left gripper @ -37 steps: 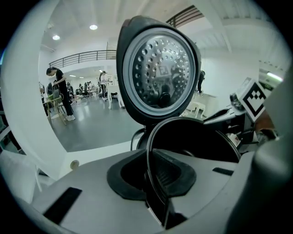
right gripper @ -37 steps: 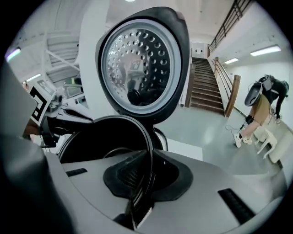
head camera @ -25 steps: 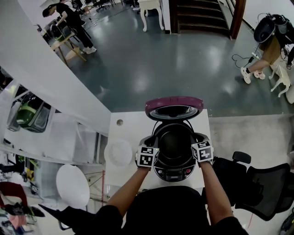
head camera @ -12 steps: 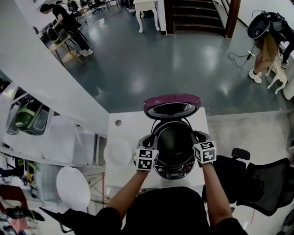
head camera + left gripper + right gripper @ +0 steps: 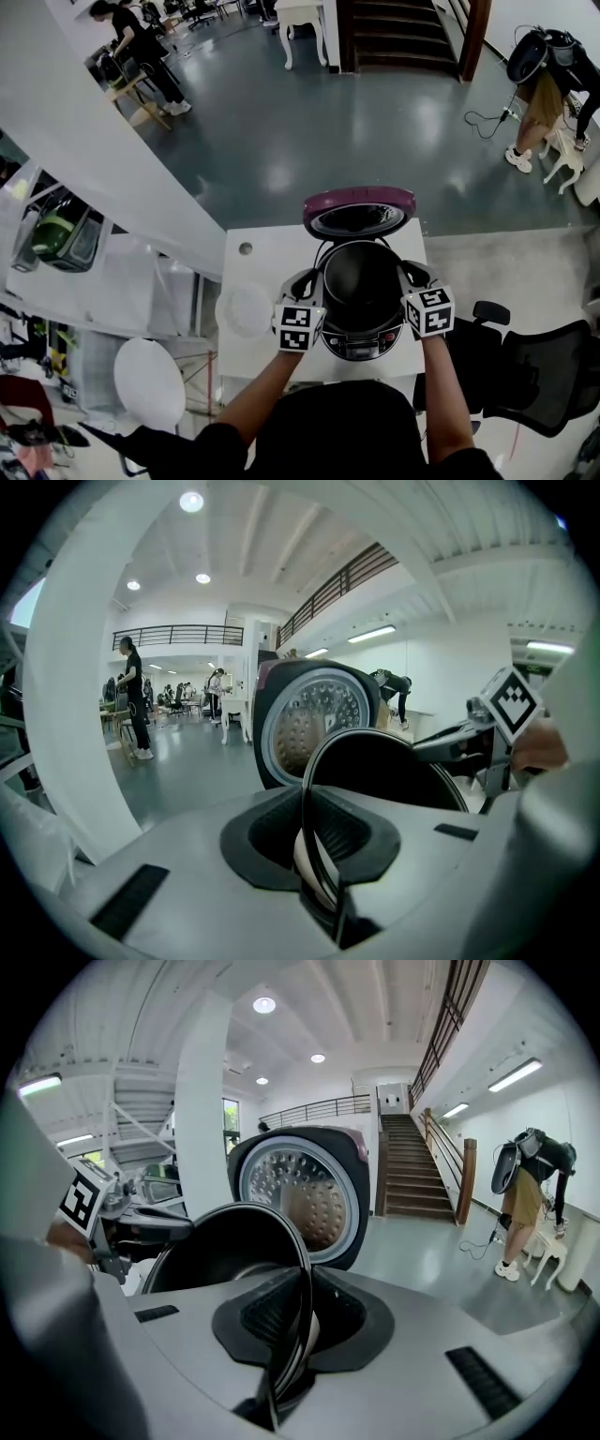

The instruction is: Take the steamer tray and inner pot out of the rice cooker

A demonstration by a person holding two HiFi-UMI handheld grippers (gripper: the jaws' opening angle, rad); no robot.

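Standing off to the side here. Starting on the left, a white disc [image 5: 242, 311] lies flat on the worktop [image 5: 267, 258] just beside the rice cooker [image 5: 361, 345]. I can't tell whether that's the tray from the task.

The left gripper [image 5: 317, 283] has its jaws pinched narrow on the left rim of the inner pot [image 5: 361, 281]. In the left gripper view the thin metal edge runs right down between them [image 5: 319, 855].

The pot is in the mouth of the cooker, dark inside and looking empty. It seems to sit a bit high in the body, so I'd say the lift-out is under way. The lid [image 5: 358, 208] stands open behind it.

The right gripper [image 5: 405, 274] is clamped the same way on the opposite rim, with the edge caught between its jaws [image 5: 286, 1335].

How to do it well, in my opinion:
- Raise both hands at the same rate. The grip is only on a thin lip, so any tilt will make the pot pivot or slip out.
- Go straight up until the bottom is clear of the cooker wall, and only then swing sideways.
- Stay forward of the open lid so the back rim doesn't knock it.
- Don't ease either pinch until the pot is flat on the worktop. The free spot looks to be on the left, near that disc but not on it.
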